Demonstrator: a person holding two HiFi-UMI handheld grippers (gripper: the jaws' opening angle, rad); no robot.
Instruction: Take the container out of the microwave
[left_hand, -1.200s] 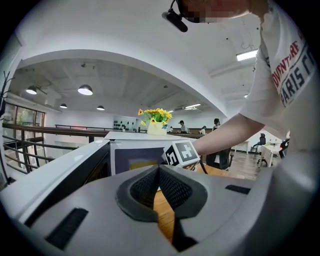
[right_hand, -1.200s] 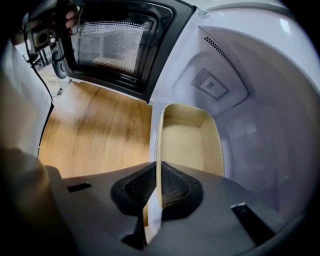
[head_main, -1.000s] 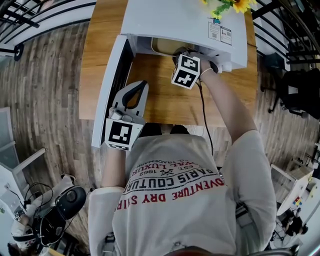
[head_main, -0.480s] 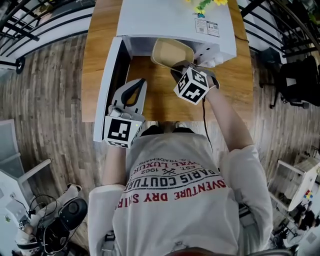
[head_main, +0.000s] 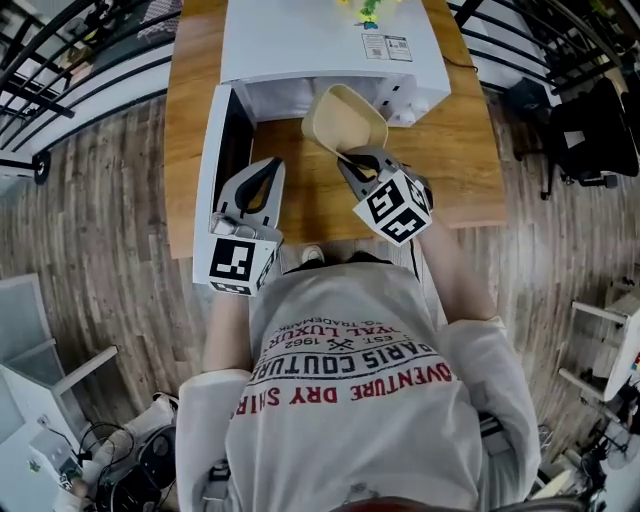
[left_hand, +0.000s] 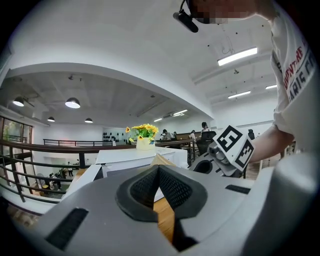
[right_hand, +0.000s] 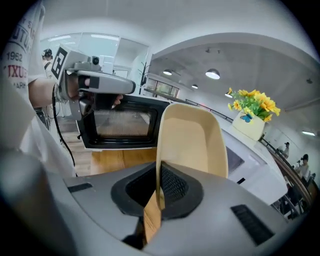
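Note:
The beige container hangs tilted over the wooden table in front of the white microwave, clear of its cavity. My right gripper is shut on the container's near rim. In the right gripper view the rim runs down between the pads and the bowl looks empty. My left gripper hovers beside the open microwave door, shut with nothing between its pads. The left gripper view catches the right gripper's marker cube and a corner of the container.
A vase of yellow flowers stands on top of the microwave. The open door juts past the front edge of the table on the left. Black railings and a dark chair flank the table on the plank floor.
My right gripper has drawn the container out of the microwave cavity toward me, lifting and tilting it. The left gripper has risen slightly beside the door.

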